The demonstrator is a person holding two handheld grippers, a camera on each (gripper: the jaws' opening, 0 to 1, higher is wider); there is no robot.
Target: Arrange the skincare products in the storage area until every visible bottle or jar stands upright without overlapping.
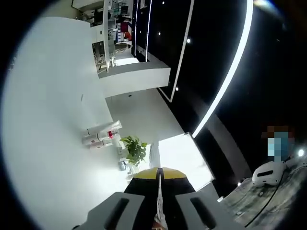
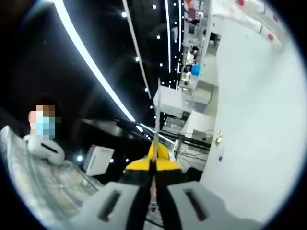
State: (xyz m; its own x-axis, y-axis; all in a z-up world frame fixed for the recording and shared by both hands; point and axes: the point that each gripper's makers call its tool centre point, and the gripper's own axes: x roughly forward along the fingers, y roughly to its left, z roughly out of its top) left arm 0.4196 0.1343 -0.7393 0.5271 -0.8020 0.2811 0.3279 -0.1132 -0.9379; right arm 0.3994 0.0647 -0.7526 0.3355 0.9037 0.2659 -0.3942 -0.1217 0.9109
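Observation:
A cluster of white skincare bottles (image 1: 101,135) with red caps and labels sits against a broad white surface, left of centre in the left gripper view. The view is rolled, so I cannot tell whether they stand or lie. My left gripper (image 1: 159,173) is well short of them, its yellow-tipped jaws pressed together with nothing between. In the right gripper view, more white bottles with red marks (image 2: 261,19) show small and blurred at the top right. My right gripper (image 2: 153,162) points into the room, far from them, shut and holding nothing.
A green potted plant (image 1: 134,149) stands just beside the bottles. A grey marbled tabletop (image 2: 43,187) carries a white headset-like device (image 2: 45,146), and a person sits behind it. A white box (image 2: 98,160) and a white wall (image 2: 259,134) are nearby.

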